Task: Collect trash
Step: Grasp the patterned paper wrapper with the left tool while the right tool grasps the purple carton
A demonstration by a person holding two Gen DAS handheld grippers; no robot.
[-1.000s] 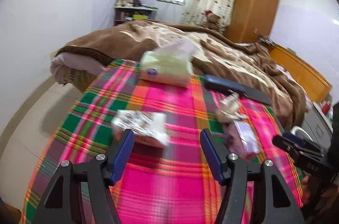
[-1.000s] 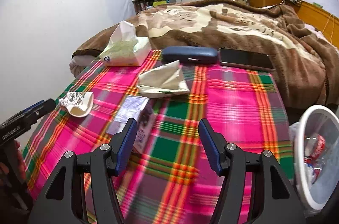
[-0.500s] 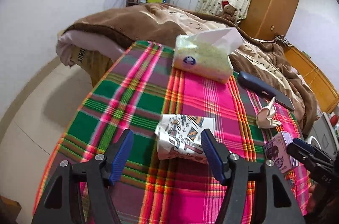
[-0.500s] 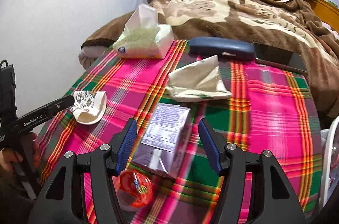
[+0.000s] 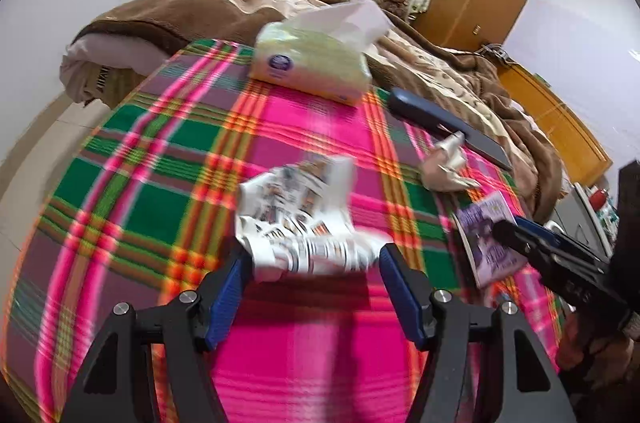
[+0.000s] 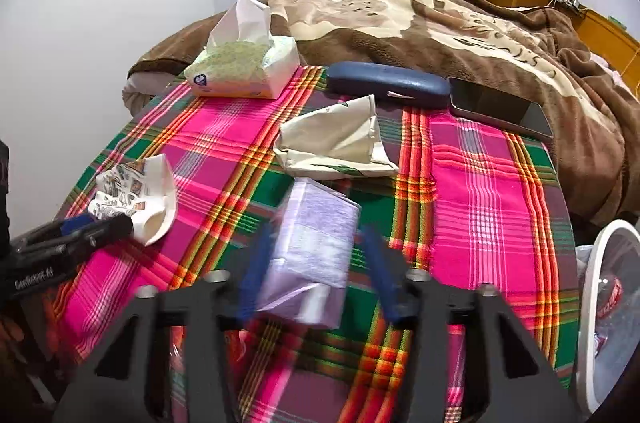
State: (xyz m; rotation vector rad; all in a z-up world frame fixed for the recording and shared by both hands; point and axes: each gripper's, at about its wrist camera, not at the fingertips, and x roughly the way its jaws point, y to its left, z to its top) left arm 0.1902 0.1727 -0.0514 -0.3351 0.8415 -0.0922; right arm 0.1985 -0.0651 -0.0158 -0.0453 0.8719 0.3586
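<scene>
Purple box [image 6: 316, 247] lies lengthwise between the right gripper's [image 6: 316, 275] spread, empty jaws, pointing toward the tissue pack [image 6: 244, 67]; left gripper [image 5: 314, 287], likewise agape, seemingly straddles the crumpled cup [image 5: 304, 219].

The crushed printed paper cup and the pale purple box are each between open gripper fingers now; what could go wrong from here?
1. The crushed printed paper cup lies at the tips of the left gripper, so it may slip out on closing.
2. The pale purple box lies askew in the right gripper and could twist.
3. The white trash bin stands beyond the table edge, so a loose item may fall on the way.
</scene>
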